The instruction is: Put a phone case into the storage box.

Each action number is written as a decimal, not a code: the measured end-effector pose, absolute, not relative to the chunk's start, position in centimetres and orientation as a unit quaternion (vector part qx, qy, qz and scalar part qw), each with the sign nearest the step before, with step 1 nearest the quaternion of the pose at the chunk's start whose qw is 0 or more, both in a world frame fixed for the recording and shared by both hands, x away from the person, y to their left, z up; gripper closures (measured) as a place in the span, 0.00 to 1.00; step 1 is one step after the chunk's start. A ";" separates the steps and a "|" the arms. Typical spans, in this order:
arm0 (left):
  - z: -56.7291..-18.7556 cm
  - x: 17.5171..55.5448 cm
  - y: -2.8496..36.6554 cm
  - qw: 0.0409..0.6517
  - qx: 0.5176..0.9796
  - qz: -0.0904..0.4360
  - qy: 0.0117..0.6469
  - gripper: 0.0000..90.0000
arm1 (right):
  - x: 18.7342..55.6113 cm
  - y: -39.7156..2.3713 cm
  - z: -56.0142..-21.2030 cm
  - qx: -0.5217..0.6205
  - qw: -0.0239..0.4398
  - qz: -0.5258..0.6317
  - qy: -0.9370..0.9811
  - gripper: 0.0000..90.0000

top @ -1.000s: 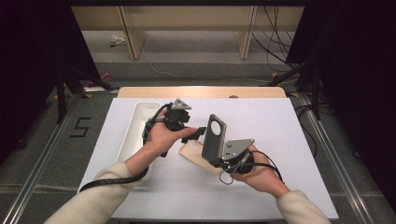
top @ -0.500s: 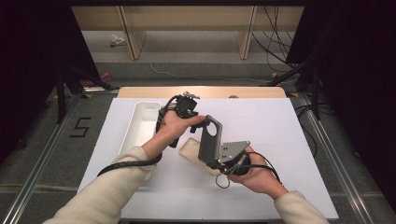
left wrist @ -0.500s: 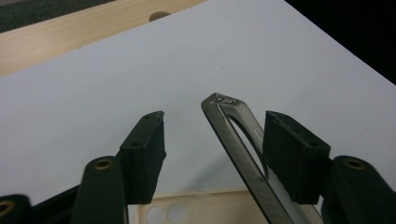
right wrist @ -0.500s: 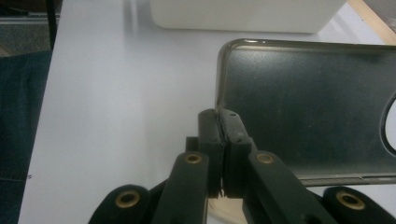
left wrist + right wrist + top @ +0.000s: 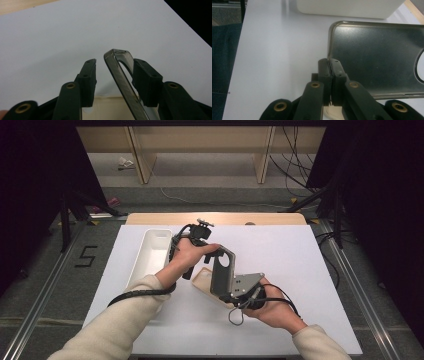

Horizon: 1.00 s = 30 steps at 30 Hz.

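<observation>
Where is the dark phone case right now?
In the high view the dark phone case is held up near the table's middle, pinched at its corner by the right gripper, just above a beige phone.

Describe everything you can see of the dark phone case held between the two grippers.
The phone case is a dark grey, glossy shell, seemingly thin plastic, with rounded corners and a large round camera cutout. It stands tilted on edge above a beige case lying on the white table. The right gripper is shut on its lower edge. The left gripper straddles its top end, jaws open, one jaw against it.
</observation>
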State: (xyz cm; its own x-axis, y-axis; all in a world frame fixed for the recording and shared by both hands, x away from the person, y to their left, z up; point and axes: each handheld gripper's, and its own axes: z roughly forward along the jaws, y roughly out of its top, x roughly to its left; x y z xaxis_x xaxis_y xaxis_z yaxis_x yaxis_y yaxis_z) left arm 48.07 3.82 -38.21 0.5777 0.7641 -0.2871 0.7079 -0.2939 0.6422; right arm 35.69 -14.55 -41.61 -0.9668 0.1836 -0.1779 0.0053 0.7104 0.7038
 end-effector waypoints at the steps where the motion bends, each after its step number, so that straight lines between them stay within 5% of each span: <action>1: -38.3 48.1 3.8 0.379 0.802 0.034 0.460 0.63 | 35.7 -14.5 -41.6 0.050 0.118 0.376 0.918 0.99; 5: -38.4 48.1 4.0 0.387 0.792 0.022 0.472 0.74 | 35.6 -14.5 -41.6 0.047 0.119 0.374 0.919 0.99; 20: -36.1 45.7 2.8 0.468 0.761 0.014 0.448 0.90 | 35.9 -14.3 -42.2 0.050 0.121 0.358 0.924 0.97; 22: -35.7 45.2 2.6 0.468 0.772 0.042 0.427 0.90 | 36.0 -14.5 -42.3 0.063 0.123 0.366 0.920 0.91; 25: -35.5 44.7 2.7 0.477 0.783 0.083 0.391 0.90 | 36.4 -15.1 -41.9 0.120 0.140 0.391 0.902 0.64; 30: -35.5 44.1 3.7 0.496 0.775 0.119 0.373 0.90 | 37.0 -16.4 -41.7 0.190 0.154 0.412 0.877 0.41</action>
State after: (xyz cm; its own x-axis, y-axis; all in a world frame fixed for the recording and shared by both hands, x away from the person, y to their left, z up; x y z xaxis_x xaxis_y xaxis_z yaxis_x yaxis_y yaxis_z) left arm 44.12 3.71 -35.50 0.6935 0.6963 -0.1851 0.4593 -0.2294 0.8582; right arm 37.01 -16.37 -41.72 -0.8801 0.4610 -0.1133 0.2069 0.5873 0.7825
